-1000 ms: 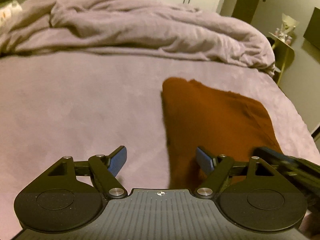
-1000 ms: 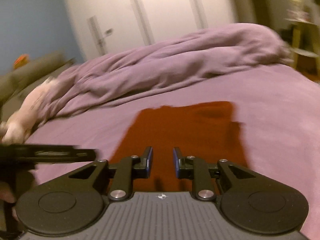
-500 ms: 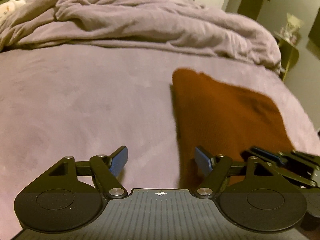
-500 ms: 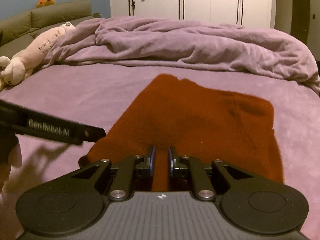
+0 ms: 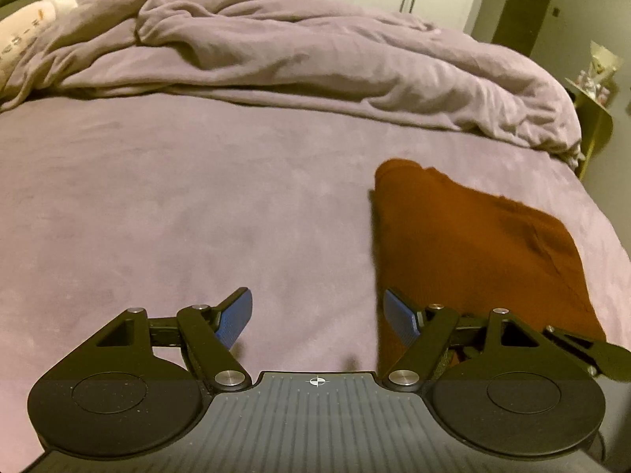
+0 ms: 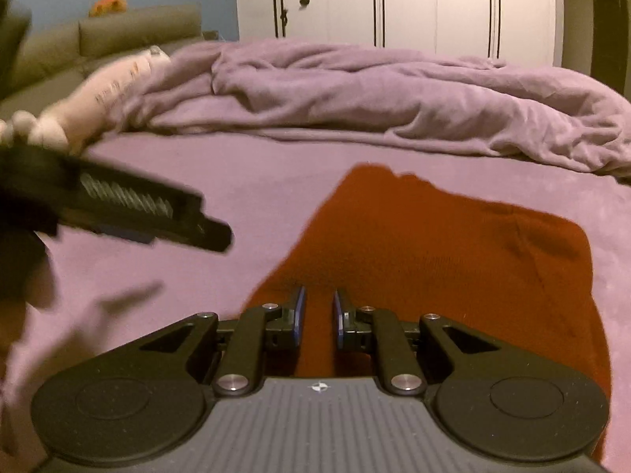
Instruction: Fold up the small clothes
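Left wrist view looks along the left gripper point(image 5: 317, 317), whose blue-padded jaws stand wide apart over the bare purple bedsheet point(image 5: 177, 205) with nothing between them. A rust-brown folded garment point(image 5: 465, 244) lies flat on the sheet to the right of this gripper; its near left edge passes just behind the right-hand finger. A dark piece of the right gripper point(image 5: 587, 349) shows at the lower right edge, over the garment's near corner.

Right wrist view shows the right gripper point(image 6: 317, 315) low at the near edge of the garment point(image 6: 434, 244). Its jaws are drawn close, with only a narrow gap, and a strip of the brown cloth shows in that gap; whether the pads actually pinch it I cannot tell. The garment spreads away from the fingers, with a crease near its far right corner. The left gripper point(image 6: 130, 209) appears blurred at the left, above the sheet point(image 6: 244, 181) and apart from the garment.

A rumpled purple duvet point(image 5: 315, 59) is heaped across the far side of the bed, a pale stuffed toy point(image 6: 102, 94) lies at its left end, and white wardrobe doors point(image 6: 394, 0) stand behind.
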`<state>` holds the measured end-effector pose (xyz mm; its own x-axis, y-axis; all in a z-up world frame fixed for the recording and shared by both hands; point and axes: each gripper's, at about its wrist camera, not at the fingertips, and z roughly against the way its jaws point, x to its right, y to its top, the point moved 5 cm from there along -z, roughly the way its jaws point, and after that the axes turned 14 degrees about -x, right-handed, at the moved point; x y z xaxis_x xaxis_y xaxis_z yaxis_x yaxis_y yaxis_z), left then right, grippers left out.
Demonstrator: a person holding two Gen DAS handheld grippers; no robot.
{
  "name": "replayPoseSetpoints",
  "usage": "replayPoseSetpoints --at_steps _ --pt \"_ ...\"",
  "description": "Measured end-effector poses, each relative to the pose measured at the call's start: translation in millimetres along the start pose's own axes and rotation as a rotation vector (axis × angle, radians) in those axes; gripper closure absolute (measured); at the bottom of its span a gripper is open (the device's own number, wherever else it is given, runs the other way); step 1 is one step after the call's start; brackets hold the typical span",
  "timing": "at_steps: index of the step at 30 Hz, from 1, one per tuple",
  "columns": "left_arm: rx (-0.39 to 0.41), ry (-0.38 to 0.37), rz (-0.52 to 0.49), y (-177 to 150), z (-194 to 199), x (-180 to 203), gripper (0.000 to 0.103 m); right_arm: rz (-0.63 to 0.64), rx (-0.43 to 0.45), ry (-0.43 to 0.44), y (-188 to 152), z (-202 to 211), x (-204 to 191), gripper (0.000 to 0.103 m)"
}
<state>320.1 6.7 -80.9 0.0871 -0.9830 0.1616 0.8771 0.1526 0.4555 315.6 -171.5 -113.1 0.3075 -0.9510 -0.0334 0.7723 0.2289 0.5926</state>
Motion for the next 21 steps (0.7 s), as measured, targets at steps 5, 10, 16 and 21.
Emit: replayPoseSetpoints --at_steps 5,10,16,21 --pt "0.006 -0.041 -0.041 2 2 15 0.021 -0.046 0.030 0.089 8 20 19 0.087" --pt "-0.004 -0.092 -0.080 11 -11 42 0.016 -0.072 0.064 -0.179 10 31 66 0.079" --pt "-0.094 -0.139 -0.119 9 -47 67 0.011 -0.091 -0.019 -0.314 -19 9 121 0.078" --pt "-0.096 -0.119 -0.130 7 -55 75 0.008 -0.126 -0.022 -0.265 -17 8 128 0.077"
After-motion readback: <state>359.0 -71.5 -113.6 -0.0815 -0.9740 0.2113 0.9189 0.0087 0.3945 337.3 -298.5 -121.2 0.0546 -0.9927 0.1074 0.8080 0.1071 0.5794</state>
